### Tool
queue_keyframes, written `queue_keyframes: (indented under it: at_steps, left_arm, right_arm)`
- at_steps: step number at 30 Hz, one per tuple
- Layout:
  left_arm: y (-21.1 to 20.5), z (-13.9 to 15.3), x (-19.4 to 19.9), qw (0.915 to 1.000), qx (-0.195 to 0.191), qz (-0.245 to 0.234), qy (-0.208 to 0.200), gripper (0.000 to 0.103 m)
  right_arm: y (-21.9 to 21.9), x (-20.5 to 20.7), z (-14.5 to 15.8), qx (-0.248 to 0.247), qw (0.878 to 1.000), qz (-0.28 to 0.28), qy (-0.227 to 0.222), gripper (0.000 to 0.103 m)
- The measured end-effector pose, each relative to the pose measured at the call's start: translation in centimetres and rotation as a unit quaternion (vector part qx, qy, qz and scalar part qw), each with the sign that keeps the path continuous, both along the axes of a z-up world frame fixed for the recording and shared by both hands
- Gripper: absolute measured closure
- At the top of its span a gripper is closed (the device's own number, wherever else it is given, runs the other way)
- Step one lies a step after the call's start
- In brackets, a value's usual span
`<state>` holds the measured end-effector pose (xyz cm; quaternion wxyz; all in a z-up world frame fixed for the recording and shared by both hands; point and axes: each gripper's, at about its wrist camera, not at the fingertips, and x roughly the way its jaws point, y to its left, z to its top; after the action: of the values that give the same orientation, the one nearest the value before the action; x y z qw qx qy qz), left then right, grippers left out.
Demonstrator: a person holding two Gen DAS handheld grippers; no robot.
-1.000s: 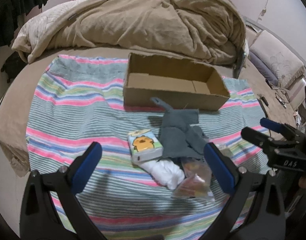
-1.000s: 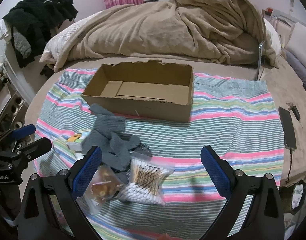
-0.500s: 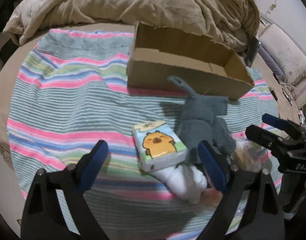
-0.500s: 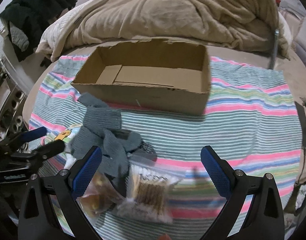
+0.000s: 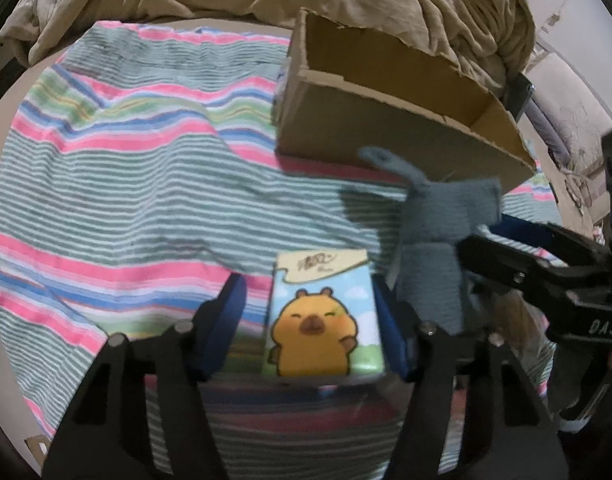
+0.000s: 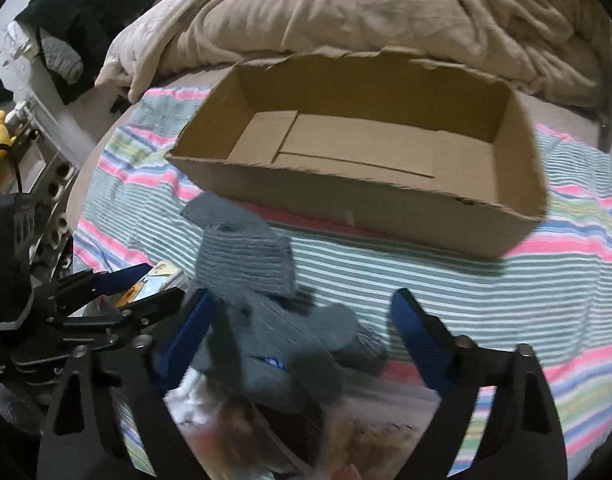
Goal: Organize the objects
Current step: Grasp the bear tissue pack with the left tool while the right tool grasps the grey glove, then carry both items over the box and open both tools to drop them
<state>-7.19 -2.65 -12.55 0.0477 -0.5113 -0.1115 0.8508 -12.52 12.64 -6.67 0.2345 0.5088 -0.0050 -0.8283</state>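
While my left hand-held gripper [image 5: 306, 320] straddles the tissue pack [image 5: 326, 316], its jaws have just been closing; the right pad sits at the pack's edge, but a gap shows on the left side, so it is not yet clamped. That pack (a cartoon capybara on its face) lies on the striped blanket [image 5: 125, 184] just left of the grey socks [image 5: 438, 240]. My right hand-held gripper [image 6: 306, 328] has also just been narrowing, and it stands released, its blue pads either side of the socks [image 6: 261, 288] without pressing on them. Under the socks, blurred at the bottom of the right view, lie clear bags [image 6: 346, 436] and something white [image 6: 189, 392]. Beyond the pile sits the open box [image 6: 386, 152], nothing in it, with the tan duvet [image 6: 386, 12] heaped behind it on the bed.
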Motion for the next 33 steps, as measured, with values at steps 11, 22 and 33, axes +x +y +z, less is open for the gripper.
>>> queue_keyframes:
  at_steps: [11,22,33]
  left_arm:
    - [-0.8,0.8,1.0,0.9999,0.006,0.004,0.014,0.056]
    - [-2.2,3.8,2.8,0.9985,-0.001,0.022,0.049,0.056]
    - [1.0,8.1,2.3,0.9951,-0.005,-0.002,0.099,0.056]
  right_arm:
    - [-3.4,0.0,-0.1,-0.033,0.998,0.058,-0.010,0.042]
    - [-2.7,1.3,1.7,-0.041,0.998,0.052,0.007,0.066]
    - [1.9,3.0,7.2,-0.060,0.996,0.021,0.068,0.066]
